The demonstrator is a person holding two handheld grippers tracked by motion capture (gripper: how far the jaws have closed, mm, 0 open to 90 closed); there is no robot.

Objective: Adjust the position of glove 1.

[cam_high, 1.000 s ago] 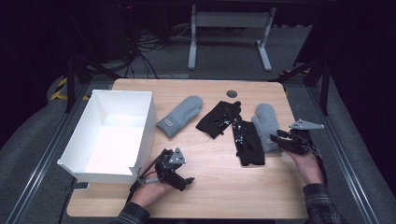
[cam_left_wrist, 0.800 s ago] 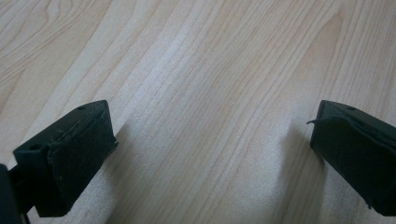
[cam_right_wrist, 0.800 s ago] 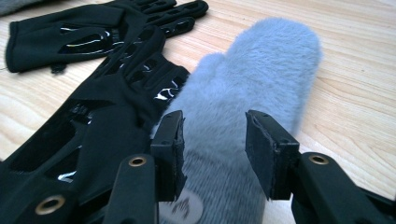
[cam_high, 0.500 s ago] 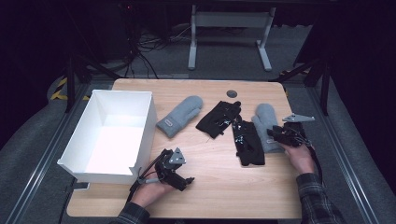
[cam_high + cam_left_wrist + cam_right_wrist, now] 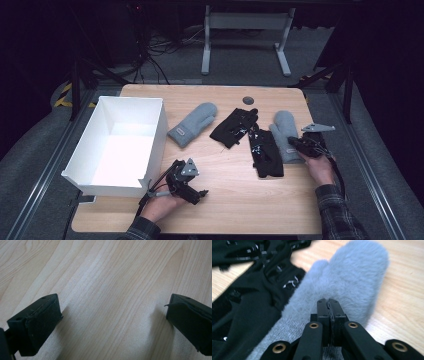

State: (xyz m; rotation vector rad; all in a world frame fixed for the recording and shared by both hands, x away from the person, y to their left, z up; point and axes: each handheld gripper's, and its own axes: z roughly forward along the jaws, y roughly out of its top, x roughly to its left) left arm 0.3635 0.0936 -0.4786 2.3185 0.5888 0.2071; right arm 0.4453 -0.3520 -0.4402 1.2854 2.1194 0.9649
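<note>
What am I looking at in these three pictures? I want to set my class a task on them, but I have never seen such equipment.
A person sits at a wooden table with a hand-held gripper in each hand; there is no robot arm. The high view looks down from above. The other two views come from cameras riding on the grippers. On the table lie a white box, two grey mittens and two black gloves. The left gripper rests near the box, its fingers wide apart over bare wood. The right gripper has just closed its fingers and pinches the right-hand grey mitten, which lies beside a black glove.
</note>
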